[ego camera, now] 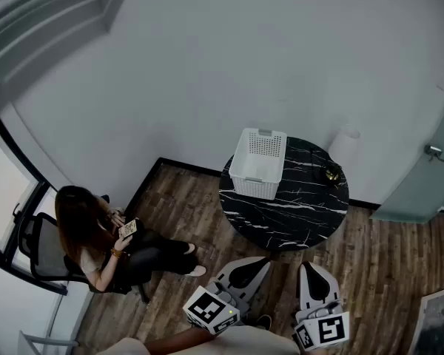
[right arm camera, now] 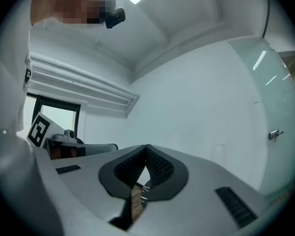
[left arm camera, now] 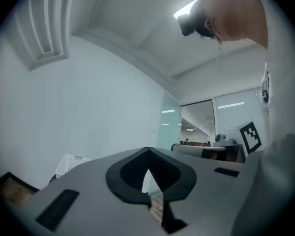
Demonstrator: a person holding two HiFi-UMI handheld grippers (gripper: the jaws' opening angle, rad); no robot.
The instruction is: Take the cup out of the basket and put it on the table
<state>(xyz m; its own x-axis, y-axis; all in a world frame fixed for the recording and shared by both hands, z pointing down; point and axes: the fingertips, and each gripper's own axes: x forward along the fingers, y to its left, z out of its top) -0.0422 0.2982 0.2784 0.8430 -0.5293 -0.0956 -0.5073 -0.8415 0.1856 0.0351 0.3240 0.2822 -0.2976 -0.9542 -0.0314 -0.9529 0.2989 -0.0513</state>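
Observation:
A white perforated basket (ego camera: 258, 163) stands on the far left part of the round black marble table (ego camera: 288, 213). No cup shows in any view; the basket's inside is not visible from here. My left gripper (ego camera: 262, 262) and right gripper (ego camera: 309, 267) hover low over the wooden floor in front of the table, well short of the basket. Both point toward the table, jaws together and nothing held. In the left gripper view the gripper (left arm camera: 147, 150) points up at the wall, with the basket (left arm camera: 69, 162) low at the left. The right gripper (right arm camera: 146, 146) also faces the wall.
A small dark object (ego camera: 331, 173) lies near the table's right edge. A white cylinder (ego camera: 345, 143) stands by the wall behind it. A person (ego camera: 96, 235) sits on a chair at the left, holding a phone. A glass door (ego camera: 429, 168) is at the right.

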